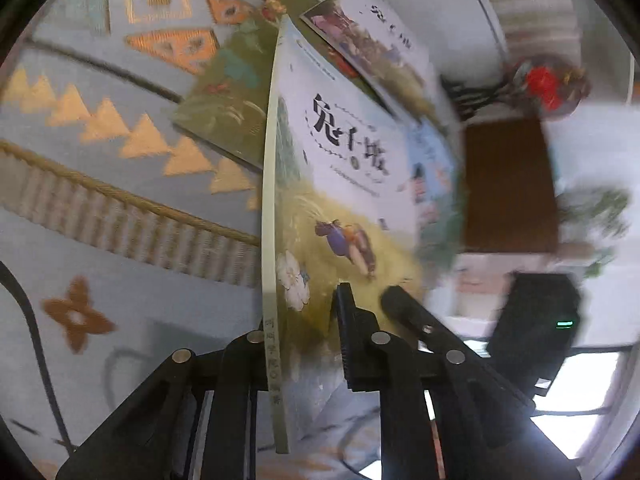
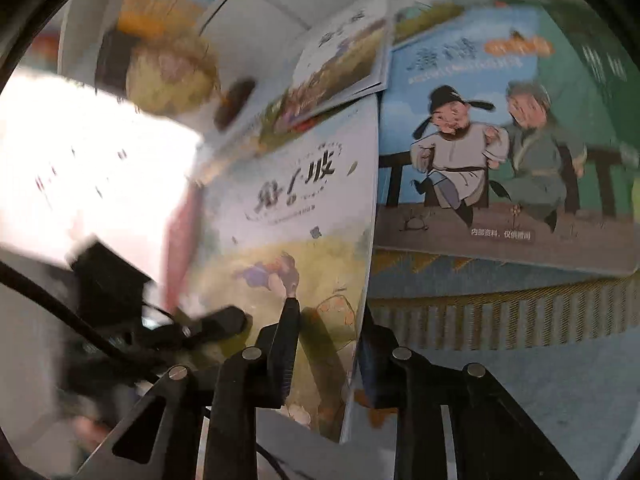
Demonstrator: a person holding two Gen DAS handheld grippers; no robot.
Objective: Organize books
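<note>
1. The left gripper is clamped on the picture book. One jaw lies on the illustrated front cover; the other lies behind the pale green spine edge.
2. The right gripper is clamped on the same picture book at its opposite, page-side edge. One jaw presses the cover; the other sits behind the edge.
3. The picture book stands on edge, raised off the patterned rug. Its cover shows black title characters above a yellow field with a small figure.
4. In the right wrist view, the tip of the left gripper touches the book cover at its lower left.
5. Beyond the picture book, on its back side, a green-covered book lies flat on the rug.
6. Above the picture book, a smaller book of similar cover design lies tilted and touches its top edge.
7. On the page side of the picture book, a blue-covered book with two cartoon figures lies on the rug.
8. On the cover side of the picture book, the background is blurred; a brown panel and a red object are discernible.
</note>
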